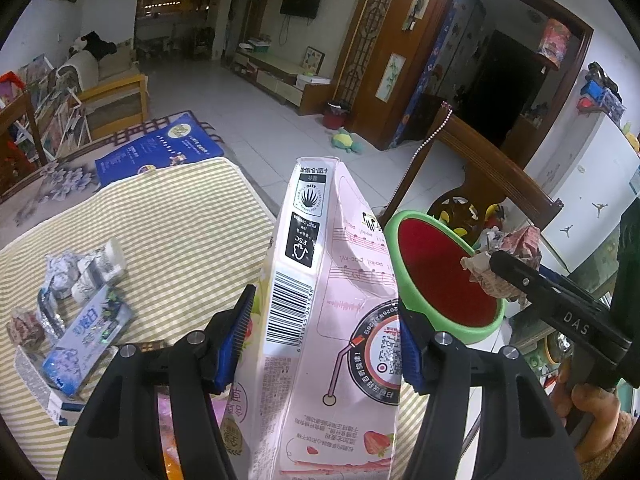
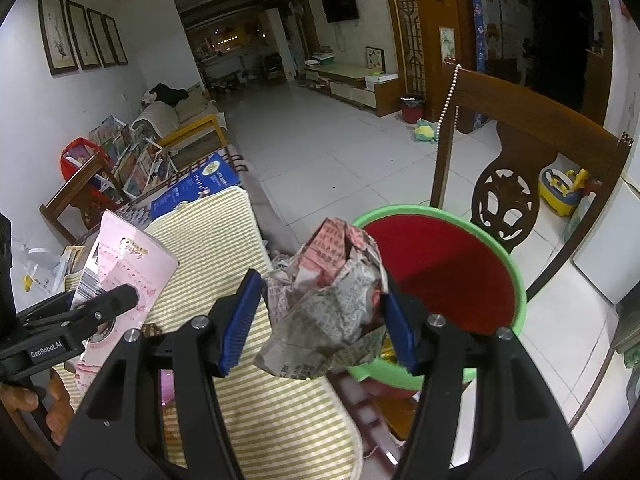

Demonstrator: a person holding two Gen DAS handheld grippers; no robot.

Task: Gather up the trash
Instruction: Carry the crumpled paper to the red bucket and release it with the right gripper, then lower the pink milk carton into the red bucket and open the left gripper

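A tiled living room lies beyond the striped counter. The left tongs clamp a pink strawberry milk carton, FSC mark and barcode showing; the right tongs pinch crumpled newspaper just short of the green bin. Released early, the wad probably hits the rim and drops. "GenRobot.AI" and "DAS" mark the arms.

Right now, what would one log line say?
left claw: holds pink carton | right claw: holds crumpled newspaper | red bin: ahead
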